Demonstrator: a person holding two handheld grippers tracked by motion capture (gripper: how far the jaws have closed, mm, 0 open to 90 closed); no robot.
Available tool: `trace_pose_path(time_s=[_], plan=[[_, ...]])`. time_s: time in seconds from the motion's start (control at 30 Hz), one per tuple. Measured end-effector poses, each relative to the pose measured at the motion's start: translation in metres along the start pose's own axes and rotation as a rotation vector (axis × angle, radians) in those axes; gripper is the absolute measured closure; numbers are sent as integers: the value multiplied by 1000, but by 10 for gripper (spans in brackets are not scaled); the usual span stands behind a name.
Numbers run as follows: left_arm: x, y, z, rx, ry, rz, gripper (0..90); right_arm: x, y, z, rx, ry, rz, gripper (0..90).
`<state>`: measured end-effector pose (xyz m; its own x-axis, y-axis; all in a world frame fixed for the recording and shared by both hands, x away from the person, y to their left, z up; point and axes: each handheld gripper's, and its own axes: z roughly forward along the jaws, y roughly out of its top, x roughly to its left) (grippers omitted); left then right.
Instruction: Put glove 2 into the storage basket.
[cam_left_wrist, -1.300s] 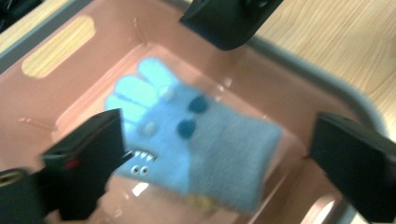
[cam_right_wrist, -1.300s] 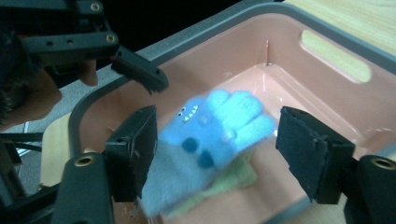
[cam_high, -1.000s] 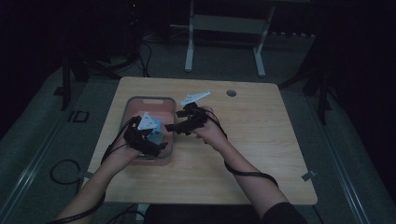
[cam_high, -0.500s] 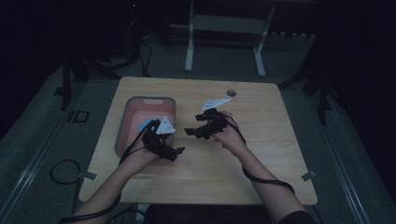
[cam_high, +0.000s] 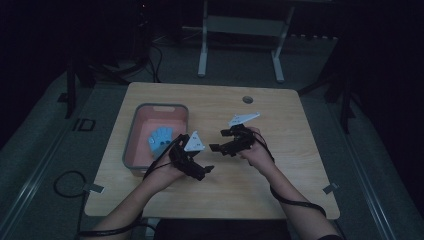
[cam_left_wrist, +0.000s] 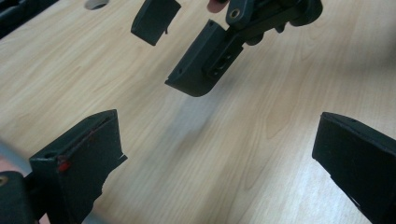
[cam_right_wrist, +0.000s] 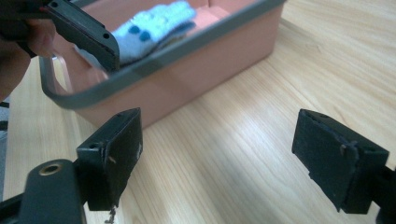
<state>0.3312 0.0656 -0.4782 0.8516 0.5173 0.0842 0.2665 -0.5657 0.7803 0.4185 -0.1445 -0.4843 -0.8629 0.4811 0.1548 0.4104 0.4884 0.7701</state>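
Note:
A pink bin (cam_high: 134, 150) with a grey rim stands on the left of the wooden table. In it lies a light-blue cloth item with dark dots (cam_high: 160, 139), also seen in the right gripper view (cam_right_wrist: 156, 21). My left gripper (cam_high: 202, 170) hovers just right of the bin, open and empty (cam_left_wrist: 215, 158). My right gripper (cam_high: 220, 140) is a little farther right, open and empty (cam_right_wrist: 224, 154), pointing at the bin wall (cam_right_wrist: 196, 79). The two grippers face each other over bare wood. The right gripper's jaws hang ahead in the left gripper view.
A round cable hole (cam_high: 247, 99) sits near the table's far edge. White desk legs (cam_high: 202, 45) stand on the floor beyond the table. A black cable (cam_high: 65, 180) loops on the floor at the left.
Both grippers have moved right and toward the person, away from the bin. The left one was over the bin a second ago and is now beside it over the table.

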Motion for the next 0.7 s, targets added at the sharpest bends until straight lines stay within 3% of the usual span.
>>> trace_pose_path(time_s=[0.7], plan=[[-32,0,38,1,-120,60,17,-10,-57,-24,23,-34,24,160]])
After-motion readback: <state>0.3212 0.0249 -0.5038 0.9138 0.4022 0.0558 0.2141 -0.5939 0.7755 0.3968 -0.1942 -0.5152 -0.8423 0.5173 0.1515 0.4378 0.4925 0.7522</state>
